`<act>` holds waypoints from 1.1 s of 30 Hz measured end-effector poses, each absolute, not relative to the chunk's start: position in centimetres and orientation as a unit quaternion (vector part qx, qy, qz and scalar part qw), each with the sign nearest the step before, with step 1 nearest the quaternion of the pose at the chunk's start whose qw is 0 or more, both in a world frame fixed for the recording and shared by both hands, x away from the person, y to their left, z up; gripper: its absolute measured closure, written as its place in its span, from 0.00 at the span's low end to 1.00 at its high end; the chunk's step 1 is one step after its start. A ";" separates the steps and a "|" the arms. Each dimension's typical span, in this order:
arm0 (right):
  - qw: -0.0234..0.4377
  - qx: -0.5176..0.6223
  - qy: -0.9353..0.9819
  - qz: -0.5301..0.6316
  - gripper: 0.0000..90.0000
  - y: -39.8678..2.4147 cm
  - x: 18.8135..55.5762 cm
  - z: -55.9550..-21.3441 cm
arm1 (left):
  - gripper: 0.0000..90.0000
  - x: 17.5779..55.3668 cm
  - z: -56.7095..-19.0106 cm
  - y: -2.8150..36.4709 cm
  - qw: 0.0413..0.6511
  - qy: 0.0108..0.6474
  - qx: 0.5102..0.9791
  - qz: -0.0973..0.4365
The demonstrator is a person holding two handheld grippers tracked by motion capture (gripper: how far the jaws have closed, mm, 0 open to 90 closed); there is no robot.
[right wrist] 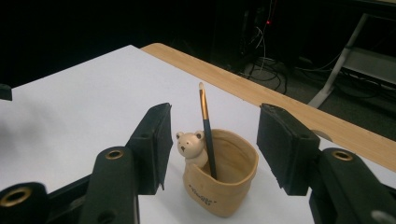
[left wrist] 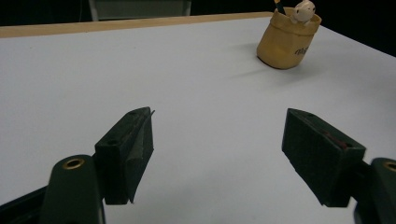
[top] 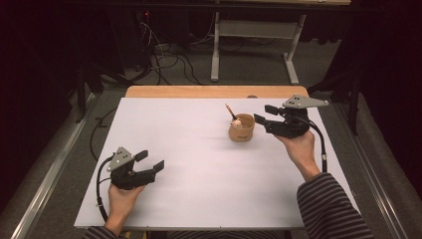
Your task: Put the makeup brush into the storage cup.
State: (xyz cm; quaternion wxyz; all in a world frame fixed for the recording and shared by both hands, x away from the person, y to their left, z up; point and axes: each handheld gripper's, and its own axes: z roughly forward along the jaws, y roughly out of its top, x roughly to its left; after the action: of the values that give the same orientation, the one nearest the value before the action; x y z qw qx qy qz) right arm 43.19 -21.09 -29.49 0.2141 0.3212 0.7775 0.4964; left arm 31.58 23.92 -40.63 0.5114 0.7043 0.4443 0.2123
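A tan cup (top: 242,128) shaped like a small sack stands on the white board, right of its middle. A little bear figure (right wrist: 191,147) sits on its rim, and a dark brush (right wrist: 205,126) with a gold band leans inside it. My right gripper (top: 266,114) hovers just right of the cup, open, its jaws apart and clear of the cup (right wrist: 219,184). My left gripper (top: 150,160) rests at the front left of the board, open and holding nothing. From there the cup (left wrist: 287,39) appears far off to the upper right.
The white board (top: 199,169) lies on a wooden table (top: 214,91). A pale desk frame (top: 251,45) and floor cables (top: 169,59) stand behind the table. Metal rails run along both sides.
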 end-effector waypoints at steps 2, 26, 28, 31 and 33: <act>0.217 0.321 0.777 0.497 0.52 -21.3 42.9 -29.5 | 0.28 31.6 -40.6 23.9 0.511 0.443 0.705 0.212; 0.209 0.314 0.773 0.511 0.51 -23.1 40.4 -30.5 | 0.28 31.6 -40.6 23.8 0.512 0.443 0.705 0.212; 0.209 0.312 0.772 0.512 0.51 -23.3 40.2 -30.5 | 0.28 31.6 -40.6 23.8 0.512 0.443 0.705 0.212; 0.210 0.309 0.771 0.516 0.51 -23.5 39.8 -30.7 | 0.28 31.6 -40.6 23.8 0.512 0.443 0.705 0.212; 0.208 0.309 0.770 0.518 0.50 -23.6 39.6 -30.9 | 0.28 31.6 -40.6 23.7 0.511 0.442 0.706 0.212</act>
State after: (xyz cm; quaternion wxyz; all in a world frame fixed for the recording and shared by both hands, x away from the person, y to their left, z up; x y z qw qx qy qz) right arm 39.59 -23.64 -30.87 0.2076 0.3094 0.7697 0.5184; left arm 31.57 23.74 -40.61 0.5115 0.7055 0.4424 0.2119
